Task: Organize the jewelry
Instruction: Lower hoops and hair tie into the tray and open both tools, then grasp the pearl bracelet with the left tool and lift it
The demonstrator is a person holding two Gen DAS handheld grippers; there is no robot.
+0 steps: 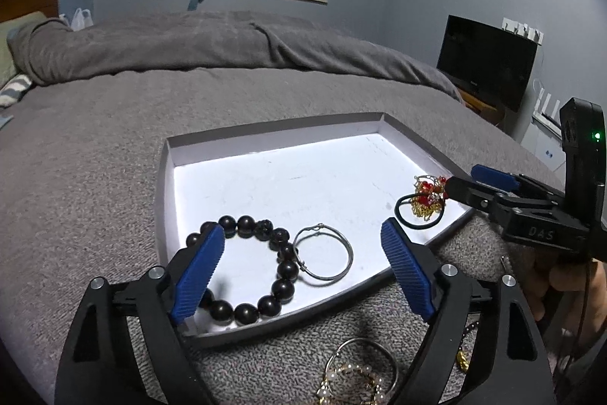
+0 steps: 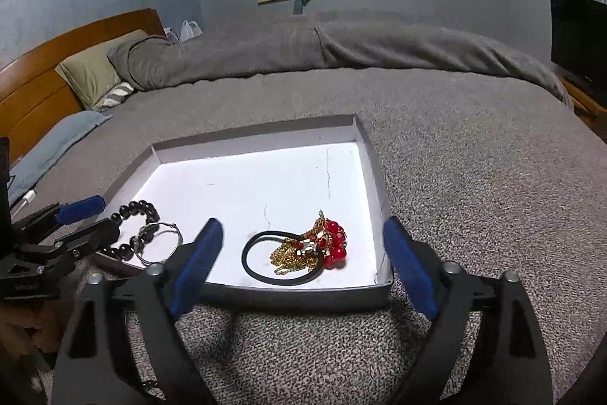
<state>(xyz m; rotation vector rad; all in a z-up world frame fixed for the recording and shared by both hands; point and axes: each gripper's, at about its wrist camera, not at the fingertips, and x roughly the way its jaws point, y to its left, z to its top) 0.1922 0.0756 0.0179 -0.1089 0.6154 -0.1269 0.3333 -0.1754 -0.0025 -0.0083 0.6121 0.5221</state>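
A: Where is the jewelry?

B: Most of it lies in a shallow white tray (image 1: 265, 177) on the bed (image 1: 114, 124). A bracelet of dark round beads (image 1: 261, 268) sits in the tray's near left corner, and a thin silver bangle (image 1: 322, 255) lies touching its right side. Near the right wall, well apart from those two, is a black hair tie (image 2: 282, 259) with a cluster of red beads and gold chains (image 2: 322, 243) on it.

A: Is anything held?

B: No. The left gripper (image 1: 303, 272) has its fingers spread wide above the near edge of the tray, with the bead bracelet and the bangle in the gap below them but no pad pressing on either. The right gripper (image 2: 303, 264) is also released, fingers wide, with the hair tie lying flat on the tray floor between them and untouched.

A: Anything outside the tray?

B: Yes, on the grey blanket just in front of it, under the left gripper, there is a small pile: another silver bangle (image 1: 364, 348) and a strand of pearls with gold pieces (image 1: 353, 382). The rest of the pile is cut off by the picture edge.

A: And around that?

B: A folded grey duvet (image 2: 303, 52) lies across the far side of the bed, pillows (image 2: 95, 74) lean on a wooden headboard (image 2: 57, 63), and a dark screen (image 1: 487, 63) stands at the right.
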